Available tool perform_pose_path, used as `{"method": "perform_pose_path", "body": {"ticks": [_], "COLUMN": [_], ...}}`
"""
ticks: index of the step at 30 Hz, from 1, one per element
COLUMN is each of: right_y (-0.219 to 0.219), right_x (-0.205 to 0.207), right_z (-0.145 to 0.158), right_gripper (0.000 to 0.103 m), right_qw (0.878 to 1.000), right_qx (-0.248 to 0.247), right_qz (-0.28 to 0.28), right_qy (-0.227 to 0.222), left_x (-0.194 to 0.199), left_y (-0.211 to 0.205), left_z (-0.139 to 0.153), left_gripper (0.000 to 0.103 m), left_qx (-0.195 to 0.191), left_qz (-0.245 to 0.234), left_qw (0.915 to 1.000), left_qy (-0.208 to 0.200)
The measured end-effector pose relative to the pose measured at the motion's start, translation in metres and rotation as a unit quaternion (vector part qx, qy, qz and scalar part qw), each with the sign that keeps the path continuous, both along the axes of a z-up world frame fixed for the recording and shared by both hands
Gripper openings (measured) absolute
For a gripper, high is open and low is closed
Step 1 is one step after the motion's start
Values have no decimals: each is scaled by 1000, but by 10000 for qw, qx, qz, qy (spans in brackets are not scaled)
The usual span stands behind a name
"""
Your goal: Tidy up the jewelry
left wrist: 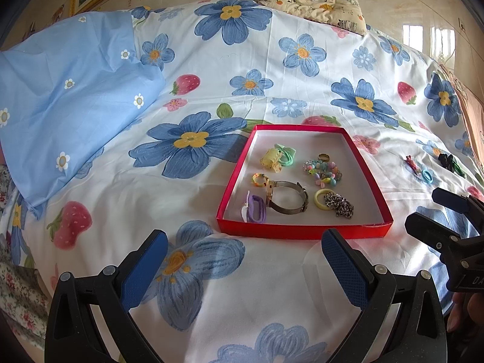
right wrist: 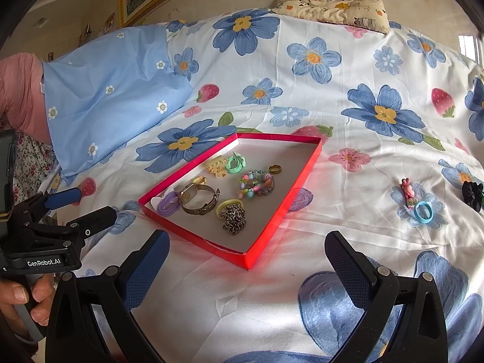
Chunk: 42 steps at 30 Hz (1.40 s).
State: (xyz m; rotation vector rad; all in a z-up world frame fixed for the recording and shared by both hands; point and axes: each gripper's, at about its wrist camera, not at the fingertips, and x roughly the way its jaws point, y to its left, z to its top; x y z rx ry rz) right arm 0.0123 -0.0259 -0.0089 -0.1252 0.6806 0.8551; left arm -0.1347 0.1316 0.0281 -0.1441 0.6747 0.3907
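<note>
Left wrist view: left gripper (left wrist: 244,255) spread wide, empty, hovering before the red tray (left wrist: 302,231) on the bed (left wrist: 211,60); watch (left wrist: 287,201) and chain (left wrist: 339,205) lie inside.

Right wrist view: right gripper (right wrist: 246,258) likewise agape, empty. Blue ring (right wrist: 422,211), pink clip (right wrist: 407,192) and black piece (right wrist: 472,195) lie well apart from the tray; judged next: descend squarely over the ring. Legible on the left unit: "GenRobot.AI".

Red tray (left wrist: 302,230) holds jewelry; blue ring (right wrist: 422,211) lies outside.
</note>
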Motion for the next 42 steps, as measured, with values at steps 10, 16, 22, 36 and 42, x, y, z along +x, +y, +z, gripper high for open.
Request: {"method": "perform_pose_path", "body": {"ticks": [10, 16, 22, 36, 42], "right_y": [0, 0, 1, 4, 5], "right_x": [-1, -1, -1, 0, 0], "right_z": [1, 2, 2, 0, 0], "right_gripper": [103, 103, 103, 103, 103], "right_qw": [10000, 10000, 10000, 9999, 9999], "right_qx": [1, 20, -6, -113, -117], "right_qz": [6, 18, 20, 51, 64], "right_qy": [-7, -23, -27, -35, -29], "left_x": [0, 0, 0, 4, 8], "left_y": [0, 0, 0, -2, -2], "left_z": [0, -1, -3, -5, -8], "left_gripper": [103, 103, 103, 102, 102], "left_qx": [1, 7, -24, 36, 27], "left_qz": [-8, -9, -53, -83, -104], "left_qw": [10000, 10000, 10000, 9999, 9999], "left_qy": [-3, 4, 28, 68, 93]}}
